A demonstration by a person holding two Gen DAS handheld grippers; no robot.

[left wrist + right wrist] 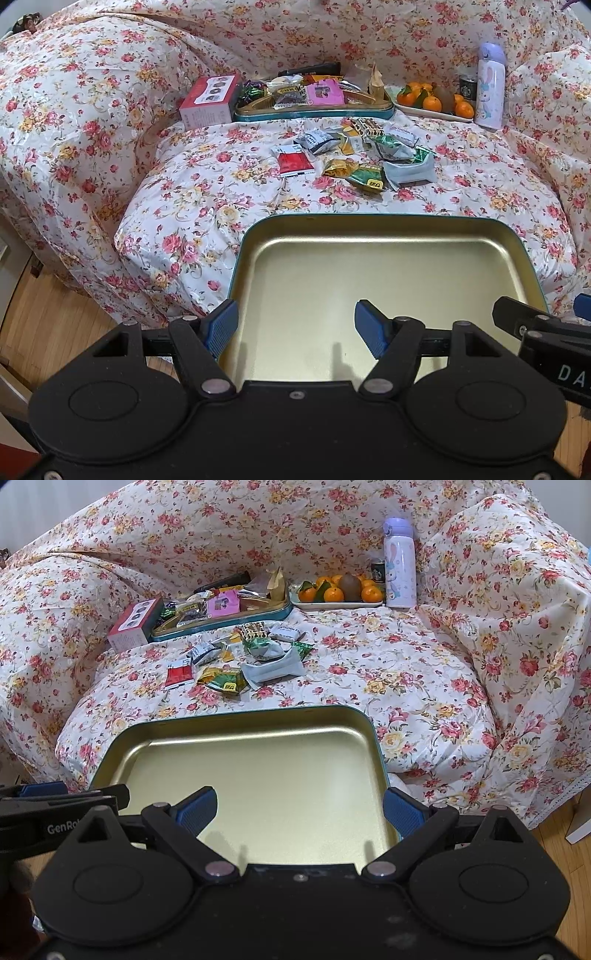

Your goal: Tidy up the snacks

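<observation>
Lying at the front edge of the flowered sofa cover, an open gold tin tray with a teal rim is seen, with nothing in it. The left gripper is held wide open at the tray's near left corner, one blue finger outside the rim and one above the gold floor; nothing is gripped. The right gripper is held just as wide at the near right corner, and nothing is gripped there either.

A strip of bare cover is left between the tray and the loose snack packets. Behind them a second tray full of snacks is set, with a red box beside it. A plate of oranges and a bunny bottle are placed further right.

Wood floor is shown left of the sofa only by the left wrist view.
</observation>
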